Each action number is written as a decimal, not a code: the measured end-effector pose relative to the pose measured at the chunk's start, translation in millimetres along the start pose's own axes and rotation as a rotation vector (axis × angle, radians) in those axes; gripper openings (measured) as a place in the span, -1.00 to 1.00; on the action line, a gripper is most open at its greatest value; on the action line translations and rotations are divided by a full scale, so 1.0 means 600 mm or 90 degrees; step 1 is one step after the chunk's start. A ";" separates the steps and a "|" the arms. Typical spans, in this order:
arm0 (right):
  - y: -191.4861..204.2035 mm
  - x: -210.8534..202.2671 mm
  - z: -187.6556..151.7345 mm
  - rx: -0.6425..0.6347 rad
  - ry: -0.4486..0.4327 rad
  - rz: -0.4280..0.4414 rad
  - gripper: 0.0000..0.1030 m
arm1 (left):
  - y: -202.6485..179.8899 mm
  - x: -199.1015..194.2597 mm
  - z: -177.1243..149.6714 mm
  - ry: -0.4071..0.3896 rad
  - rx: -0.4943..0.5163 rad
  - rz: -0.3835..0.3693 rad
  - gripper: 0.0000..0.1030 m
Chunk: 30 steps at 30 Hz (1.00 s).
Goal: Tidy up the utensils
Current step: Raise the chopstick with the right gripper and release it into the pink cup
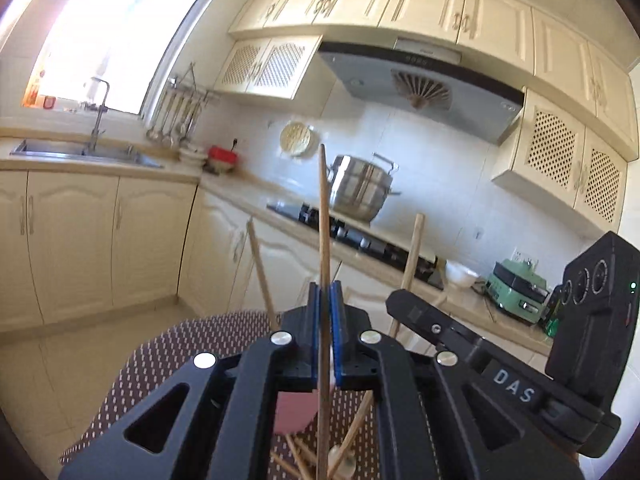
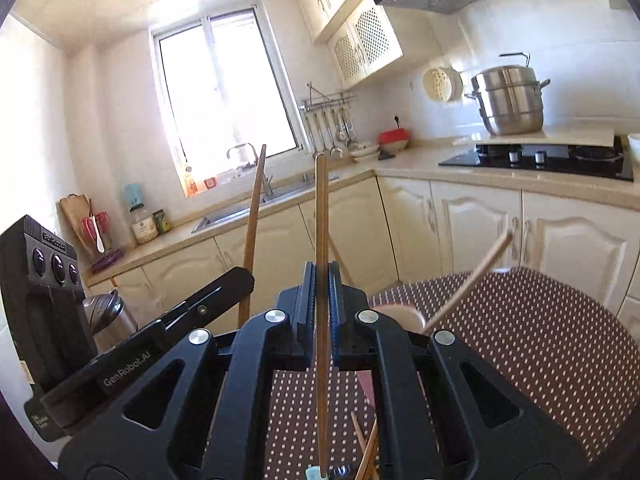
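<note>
Left wrist: slim round wooden stick between claw pads.

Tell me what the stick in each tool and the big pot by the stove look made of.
Left tool stick: probably wood or bamboo, matte tan, faint grain.
Right tool stick: likewise, slightly glossier brown.
Pot: likely stainless steel; silvery, mirror-like highlights.
</note>
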State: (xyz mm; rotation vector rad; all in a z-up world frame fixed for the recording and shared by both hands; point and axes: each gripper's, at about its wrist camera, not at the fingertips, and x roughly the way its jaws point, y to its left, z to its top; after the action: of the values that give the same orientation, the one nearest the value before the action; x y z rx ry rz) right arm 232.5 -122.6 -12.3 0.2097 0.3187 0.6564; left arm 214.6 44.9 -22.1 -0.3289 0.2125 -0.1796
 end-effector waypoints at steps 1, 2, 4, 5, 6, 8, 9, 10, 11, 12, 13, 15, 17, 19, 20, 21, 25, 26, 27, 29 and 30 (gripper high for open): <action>-0.001 0.001 0.010 -0.005 -0.009 -0.003 -0.87 | -0.008 0.008 0.008 -0.015 0.007 -0.004 -0.90; -0.003 -0.002 0.021 -0.011 -0.017 -0.008 -0.87 | -0.014 0.013 0.014 -0.027 0.011 -0.007 -0.90; -0.006 -0.010 0.039 -0.024 -0.042 -0.018 -0.87 | -0.025 0.028 0.023 -0.054 0.020 -0.004 -0.90; -0.008 -0.009 0.055 -0.031 -0.056 -0.026 -0.87 | -0.029 0.034 0.027 -0.065 0.023 -0.005 -0.90; -0.010 -0.011 0.063 -0.034 -0.068 -0.030 -0.87 | -0.033 0.043 0.031 -0.075 0.026 -0.011 -0.90; -0.015 -0.010 0.080 -0.040 -0.090 -0.041 -0.87 | -0.036 0.058 0.038 -0.088 0.027 -0.012 -0.90; -0.016 -0.010 0.084 -0.043 -0.102 -0.047 -0.87 | -0.036 0.064 0.041 -0.096 0.025 -0.016 -0.90; -0.018 -0.009 0.089 -0.046 -0.113 -0.051 -0.87 | -0.038 0.074 0.044 -0.105 0.025 -0.018 -0.90; -0.017 -0.007 0.096 -0.052 -0.122 -0.055 -0.87 | -0.039 0.082 0.045 -0.113 0.026 -0.015 -0.90; -0.017 -0.005 0.102 -0.056 -0.130 -0.058 -0.87 | -0.037 0.088 0.049 -0.118 0.025 -0.015 -0.90; -0.019 -0.003 0.107 -0.058 -0.141 -0.059 -0.87 | -0.037 0.097 0.050 -0.126 0.024 -0.015 -0.90; -0.020 0.003 0.111 -0.063 -0.149 -0.063 -0.87 | -0.032 0.114 0.048 -0.134 0.021 -0.014 -0.90; -0.023 0.010 0.111 -0.073 -0.160 -0.074 -0.87 | -0.027 0.132 0.045 -0.132 0.008 -0.016 -0.90; -0.024 0.016 0.104 -0.078 -0.161 -0.079 -0.87 | -0.021 0.143 0.036 -0.135 0.009 -0.007 -0.90; -0.028 0.023 0.100 -0.080 -0.157 -0.081 -0.87 | -0.020 0.149 0.032 -0.134 0.013 -0.005 -0.90; -0.032 0.028 0.096 -0.081 -0.154 -0.083 -0.87 | -0.020 0.157 0.027 -0.131 0.017 0.000 -0.90; -0.037 0.040 0.074 -0.088 -0.144 -0.094 -0.87 | -0.012 0.177 0.007 -0.110 0.017 0.009 -0.90; -0.038 0.042 0.071 -0.086 -0.141 -0.093 -0.87 | -0.010 0.179 0.003 -0.108 0.018 0.012 -0.89; -0.039 0.043 0.068 -0.084 -0.137 -0.093 -0.87 | -0.009 0.178 0.000 -0.105 0.019 0.015 -0.89; -0.040 0.044 0.062 -0.085 -0.133 -0.097 -0.87 | -0.003 0.178 -0.003 -0.098 0.015 0.016 -0.88; -0.041 0.044 0.060 -0.086 -0.131 -0.100 -0.87 | -0.002 0.178 -0.003 -0.095 0.017 0.018 -0.88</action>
State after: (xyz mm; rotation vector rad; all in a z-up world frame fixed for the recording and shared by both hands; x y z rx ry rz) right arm 278.8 -128.2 8.0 0.1207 0.0914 0.4937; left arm 316.8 21.1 -42.5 -0.3116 0.0670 -0.1285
